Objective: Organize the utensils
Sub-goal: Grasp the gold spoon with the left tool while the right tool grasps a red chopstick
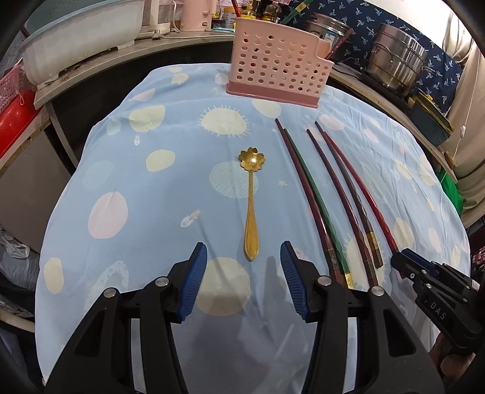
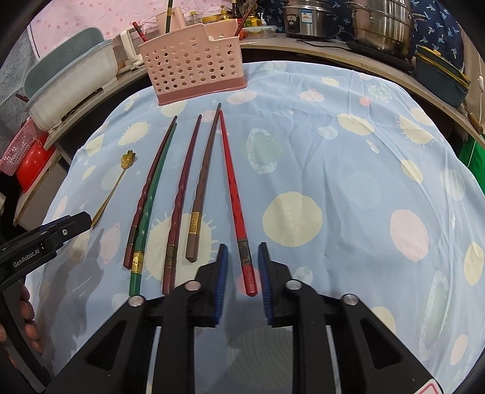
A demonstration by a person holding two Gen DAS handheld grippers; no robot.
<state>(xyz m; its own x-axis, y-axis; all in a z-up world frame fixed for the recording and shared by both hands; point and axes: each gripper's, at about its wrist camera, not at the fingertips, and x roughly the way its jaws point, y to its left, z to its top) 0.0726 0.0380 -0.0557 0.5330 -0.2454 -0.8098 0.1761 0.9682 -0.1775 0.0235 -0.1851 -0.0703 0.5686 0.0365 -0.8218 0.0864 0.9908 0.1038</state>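
One pink perforated holder (image 2: 194, 60) stands at the cloth's (image 2: 363, 188) far edge, holding several chopsticks. Five chopsticks (image 2: 178, 194) and one gold spoon (image 1: 251, 209) lie on the cloth. Left gripper (image 1: 244, 257): half open, straddling the spoon handle. Right gripper (image 2: 242, 263): narrowed around the red chopstick (image 2: 235, 194), pads apart from it.

A light blue cloth (image 1: 157, 127) with pale yellow and pink spots covers the table. Beyond its far edge runs a shelf (image 1: 100, 65) carrying a white tub (image 1: 81, 36), steel pots (image 1: 397, 63) and bottles (image 2: 224, 16). Dark blue patterned fabric (image 1: 360, 15) hangs behind the pots.
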